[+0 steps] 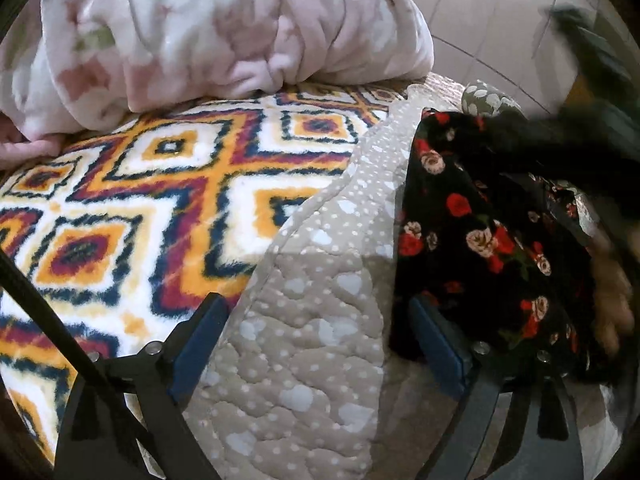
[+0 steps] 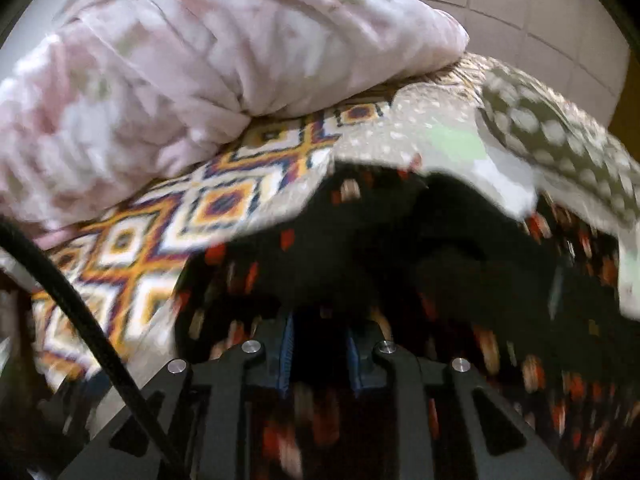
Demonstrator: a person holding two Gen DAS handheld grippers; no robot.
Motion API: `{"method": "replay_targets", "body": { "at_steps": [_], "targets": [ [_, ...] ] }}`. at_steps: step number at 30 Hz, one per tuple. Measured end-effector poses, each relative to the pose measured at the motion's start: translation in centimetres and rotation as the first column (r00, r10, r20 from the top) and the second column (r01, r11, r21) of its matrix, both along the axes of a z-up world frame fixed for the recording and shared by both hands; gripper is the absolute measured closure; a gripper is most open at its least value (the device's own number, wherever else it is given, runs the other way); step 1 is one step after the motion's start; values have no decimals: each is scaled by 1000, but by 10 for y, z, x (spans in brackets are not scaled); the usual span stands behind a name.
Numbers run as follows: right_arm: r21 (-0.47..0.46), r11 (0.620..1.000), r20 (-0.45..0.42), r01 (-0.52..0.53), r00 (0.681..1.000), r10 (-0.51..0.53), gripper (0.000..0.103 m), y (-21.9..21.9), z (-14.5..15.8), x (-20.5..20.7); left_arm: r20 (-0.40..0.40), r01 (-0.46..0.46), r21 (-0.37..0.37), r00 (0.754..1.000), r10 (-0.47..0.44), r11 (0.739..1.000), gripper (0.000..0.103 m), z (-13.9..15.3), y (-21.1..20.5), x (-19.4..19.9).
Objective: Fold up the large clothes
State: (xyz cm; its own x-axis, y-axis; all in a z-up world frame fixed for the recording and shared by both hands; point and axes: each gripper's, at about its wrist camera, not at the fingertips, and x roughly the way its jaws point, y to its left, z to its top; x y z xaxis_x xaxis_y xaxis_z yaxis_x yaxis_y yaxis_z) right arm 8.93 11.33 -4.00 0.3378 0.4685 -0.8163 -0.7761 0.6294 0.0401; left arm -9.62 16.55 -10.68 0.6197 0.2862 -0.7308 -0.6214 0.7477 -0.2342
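A black garment with red and cream roses [image 1: 488,240] lies on the right of a beige dotted quilt [image 1: 316,320]. My left gripper [image 1: 320,340] is open and empty over the quilt, its right finger at the garment's left edge. In the right wrist view, blurred by motion, my right gripper [image 2: 320,344] is shut on a fold of the black floral garment [image 2: 360,248], which fills the lower view and hides the fingertips.
A bright diamond-patterned blanket [image 1: 160,200] covers the bed on the left. A bundled pink floral blanket [image 1: 220,28] sits at the far side. A tiled wall [image 1: 500,20] stands behind. The right gripper's dark body [image 1: 592,72] shows at the upper right.
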Motion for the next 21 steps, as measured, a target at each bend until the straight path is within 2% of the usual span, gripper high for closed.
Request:
{"method": "replay_targets", "body": {
  "at_steps": [1, 3, 5, 7, 10, 13, 17, 21],
  "targets": [
    [-5, 1000, 2, 14, 1000, -14, 78, 17, -3, 13, 4, -1, 1, 1000, 1, 1000, 12, 0, 0, -1],
    [-50, 998, -24, 45, 999, -46, 66, 40, -13, 37, 9, -1, 0, 1000, 1, 1000, 12, 0, 0, -1],
    [-105, 991, -46, 88, 995, -93, 59, 54, -26, 59, 13, -2, -4, 1000, 2, 1000, 11, -1, 1, -1],
    [-112, 988, -33, 109, 993, -113, 53, 62, -28, 68, 9, -2, -5, 1000, 2, 1000, 11, -1, 1, -2],
    [-130, 988, -3, 87, 996, -88, 52, 61, -14, 67, 1, -2, -3, 1000, 2, 1000, 11, -1, -1, -2],
    [-38, 993, 26, 114, 993, -113, 49, 27, 24, 59, -10, -4, 2, 1000, 4, 1000, 11, -2, -1, -1],
    [118, 974, -31, 195, 981, -193, 35, -55, 69, 43, -28, -11, 13, 1000, 12, 1000, 9, -2, -1, 2],
    [187, 951, -55, 248, 969, -242, 35, -143, 84, 16, -31, -14, 15, 999, 14, 1000, 9, -3, -1, 2]
  ]
}}
